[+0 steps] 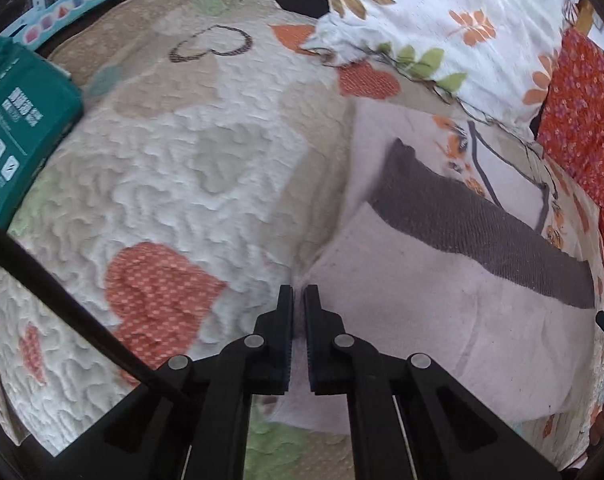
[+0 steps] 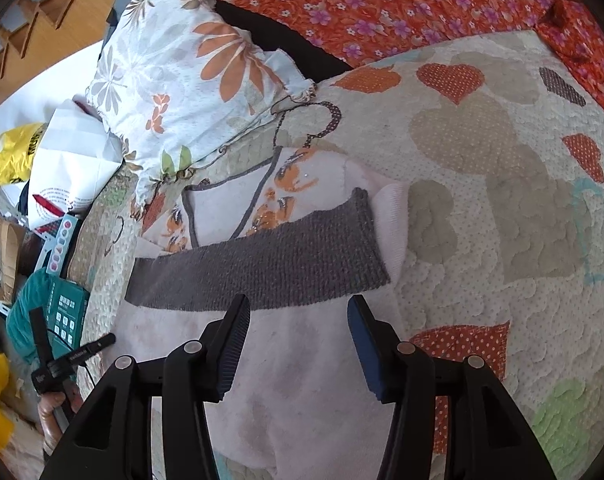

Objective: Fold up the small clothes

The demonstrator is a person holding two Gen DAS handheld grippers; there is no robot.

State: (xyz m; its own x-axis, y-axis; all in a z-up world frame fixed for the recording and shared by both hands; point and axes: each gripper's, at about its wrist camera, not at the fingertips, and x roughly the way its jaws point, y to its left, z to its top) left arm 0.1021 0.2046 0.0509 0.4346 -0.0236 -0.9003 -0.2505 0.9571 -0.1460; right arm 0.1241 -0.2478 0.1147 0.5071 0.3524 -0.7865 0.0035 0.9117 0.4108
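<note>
A small pale pink garment (image 1: 441, 320) with a grey ribbed band (image 1: 481, 224) lies on a heart-patterned quilt (image 1: 182, 152). My left gripper (image 1: 298, 294) is shut on the garment's left edge, with pink cloth pinched between its fingers. In the right wrist view the same garment (image 2: 302, 380) lies flat with its grey band (image 2: 262, 272) across it and an orange-printed part (image 2: 282, 184) behind. My right gripper (image 2: 300, 306) is open and empty, just above the pink cloth near the band.
A floral pillow (image 2: 182, 80) lies behind the garment. An orange flowered cloth (image 2: 381, 4) covers the back right. A teal box (image 1: 18, 128) sits at the quilt's left edge. The left gripper's handle (image 2: 62, 364) shows at the left of the right wrist view.
</note>
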